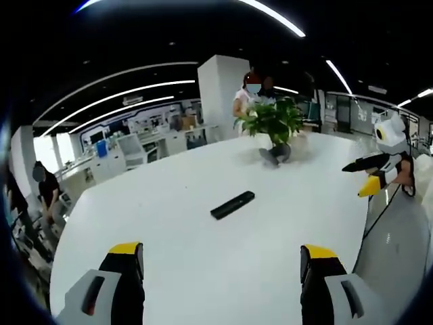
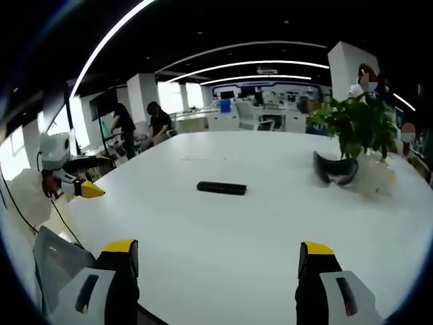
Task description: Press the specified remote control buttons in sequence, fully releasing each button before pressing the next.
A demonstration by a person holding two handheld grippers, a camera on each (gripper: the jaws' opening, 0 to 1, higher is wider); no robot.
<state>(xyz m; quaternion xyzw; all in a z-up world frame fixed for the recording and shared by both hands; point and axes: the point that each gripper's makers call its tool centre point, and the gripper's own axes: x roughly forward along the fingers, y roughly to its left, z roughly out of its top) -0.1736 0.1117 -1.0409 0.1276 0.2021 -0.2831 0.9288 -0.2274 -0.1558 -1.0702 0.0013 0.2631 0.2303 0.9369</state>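
Both grippers hover with jaws spread wide, holding and touching nothing: left gripper (image 1: 222, 274), right gripper (image 2: 218, 271). The black remote control (image 1: 232, 204) (image 2: 221, 187) lies mid-frame on the white table (image 1: 203, 271) (image 2: 223, 230).

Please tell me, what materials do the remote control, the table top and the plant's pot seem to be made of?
Remote control: probably matte black plastic, dark with no glare. Table top: smooth white laminate or painted board, judging by its faint sheen and even colour. Pot: dark and rounded, perhaps ceramic or plastic; too small to tell.
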